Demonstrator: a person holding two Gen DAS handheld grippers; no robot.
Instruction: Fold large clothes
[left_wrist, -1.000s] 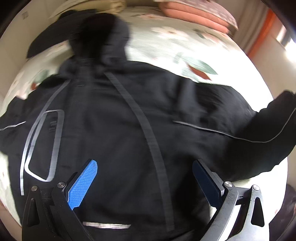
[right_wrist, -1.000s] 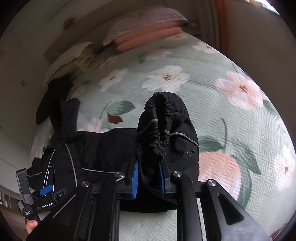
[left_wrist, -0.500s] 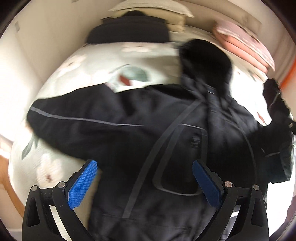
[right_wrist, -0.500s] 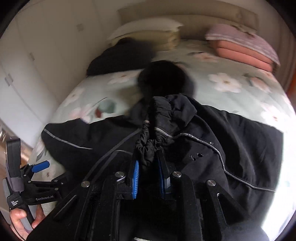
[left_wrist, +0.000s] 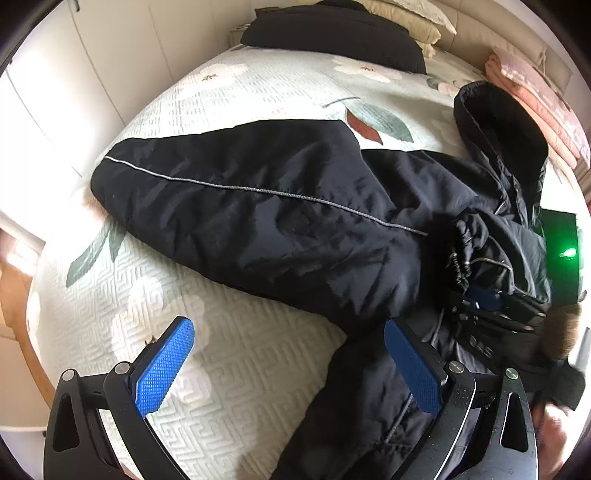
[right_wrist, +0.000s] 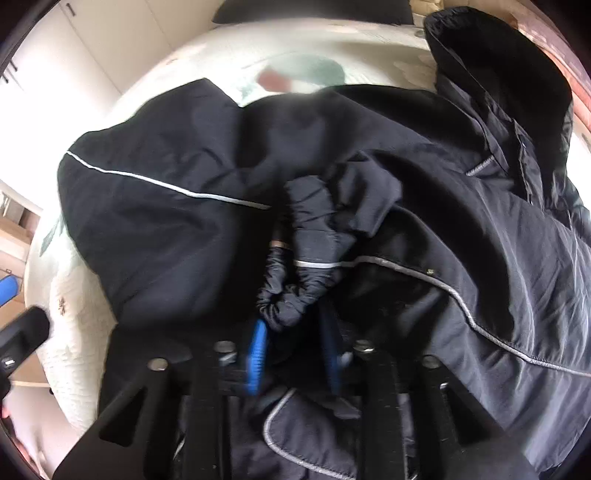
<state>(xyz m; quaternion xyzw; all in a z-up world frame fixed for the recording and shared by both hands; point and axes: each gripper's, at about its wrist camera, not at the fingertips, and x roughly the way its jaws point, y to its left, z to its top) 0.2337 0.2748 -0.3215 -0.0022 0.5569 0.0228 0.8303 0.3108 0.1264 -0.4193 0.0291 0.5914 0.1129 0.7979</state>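
A black jacket (left_wrist: 295, 229) lies spread across the flower-patterned bed (left_wrist: 236, 369), one sleeve stretched out flat and the hood (left_wrist: 506, 125) toward the pillows. My left tool (left_wrist: 284, 365) hangs spread wide and empty over the bedspread beside it. My right tool (right_wrist: 295, 350) has just been loosening, its blue pads now parted around the gathered cuff (right_wrist: 291, 302) folded onto the jacket's chest.

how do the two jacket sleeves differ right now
The left-side sleeve lies stretched out flat on the bedspread; the folded sleeve is laid across the jacket body.
The outstretched sleeve's cuff is untouched; the folded one's gathered cuff sits between the right gripper pads, which have just been opening.
Both are black with grey piping.
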